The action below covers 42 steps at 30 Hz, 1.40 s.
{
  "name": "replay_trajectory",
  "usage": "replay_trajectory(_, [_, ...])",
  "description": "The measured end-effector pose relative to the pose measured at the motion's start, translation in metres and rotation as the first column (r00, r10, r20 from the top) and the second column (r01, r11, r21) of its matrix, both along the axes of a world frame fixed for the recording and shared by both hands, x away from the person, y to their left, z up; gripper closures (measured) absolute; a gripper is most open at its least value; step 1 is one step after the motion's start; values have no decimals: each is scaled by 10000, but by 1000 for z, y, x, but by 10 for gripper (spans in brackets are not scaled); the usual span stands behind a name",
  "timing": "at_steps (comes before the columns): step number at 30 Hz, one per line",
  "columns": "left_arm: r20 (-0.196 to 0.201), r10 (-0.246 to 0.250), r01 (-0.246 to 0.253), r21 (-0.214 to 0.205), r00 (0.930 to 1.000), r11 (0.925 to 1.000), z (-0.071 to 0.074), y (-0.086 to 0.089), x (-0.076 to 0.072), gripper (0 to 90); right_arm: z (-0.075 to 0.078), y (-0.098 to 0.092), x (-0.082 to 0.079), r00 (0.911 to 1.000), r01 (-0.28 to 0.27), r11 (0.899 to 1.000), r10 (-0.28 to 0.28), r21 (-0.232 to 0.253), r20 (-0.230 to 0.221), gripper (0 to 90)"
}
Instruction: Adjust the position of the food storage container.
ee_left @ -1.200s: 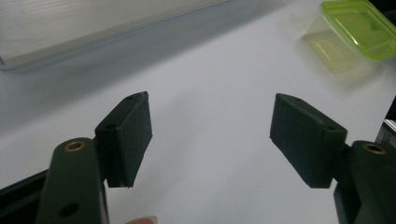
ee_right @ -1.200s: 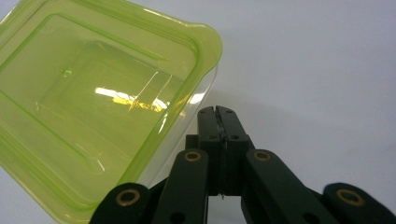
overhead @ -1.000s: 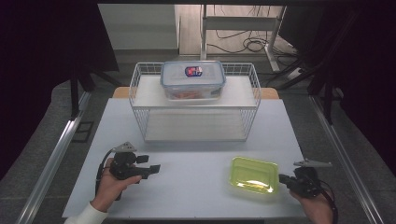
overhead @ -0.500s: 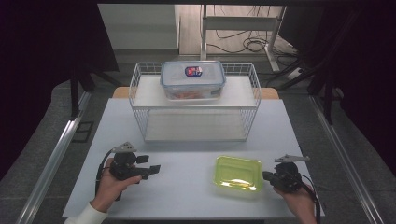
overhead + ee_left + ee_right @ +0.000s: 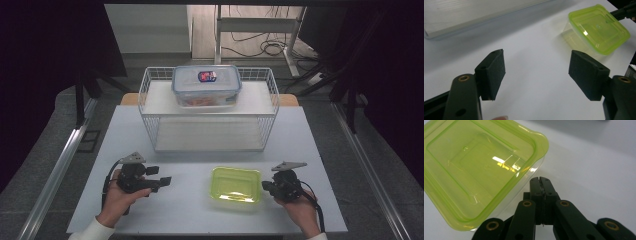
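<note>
The green-lidded box (image 5: 235,184) sits on the white surface (image 5: 200,150), near the front edge. The right gripper (image 5: 540,180) has its jaws squeezed tight together with nothing in them, tips right against the box's side. The left gripper (image 5: 536,72) rests well apart, jaws wide and empty.

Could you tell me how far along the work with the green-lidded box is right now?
Early. The green box stands lidded on the table, outside the wire basket. The right gripper, fingers shut, sits against its side, pinching nothing. The left gripper is open, empty. Any grasping or lifting is not yet done.
</note>
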State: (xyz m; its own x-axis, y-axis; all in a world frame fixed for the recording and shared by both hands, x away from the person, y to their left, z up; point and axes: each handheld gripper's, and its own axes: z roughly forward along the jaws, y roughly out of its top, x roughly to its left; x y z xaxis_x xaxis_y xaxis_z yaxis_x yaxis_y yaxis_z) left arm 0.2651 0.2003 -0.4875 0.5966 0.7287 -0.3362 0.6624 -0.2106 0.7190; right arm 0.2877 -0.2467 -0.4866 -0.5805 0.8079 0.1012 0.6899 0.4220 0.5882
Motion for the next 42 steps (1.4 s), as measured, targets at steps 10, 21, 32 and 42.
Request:
replay_trajectory(10, [-7,-18,18,46,10000,10000,0,-1,-1,291,-2,29,8,9976,-690,9976,690,-42,24,890])
replay_trajectory(21, [-34,-72,72,133,10000,9999,-1,-5,-1,290,-5,45,14,9953,-971,9952,971,-130,14,890])
replay_trajectory(32, [-61,-89,90,208,9999,9997,-3,-6,0,289,-6,58,17,9929,-1191,9928,1192,-143,42,890])
replay_trajectory(42, [-96,-110,112,214,9999,9997,-4,-7,0,289,-8,66,18,9907,-1357,9905,1358,-203,24,890])
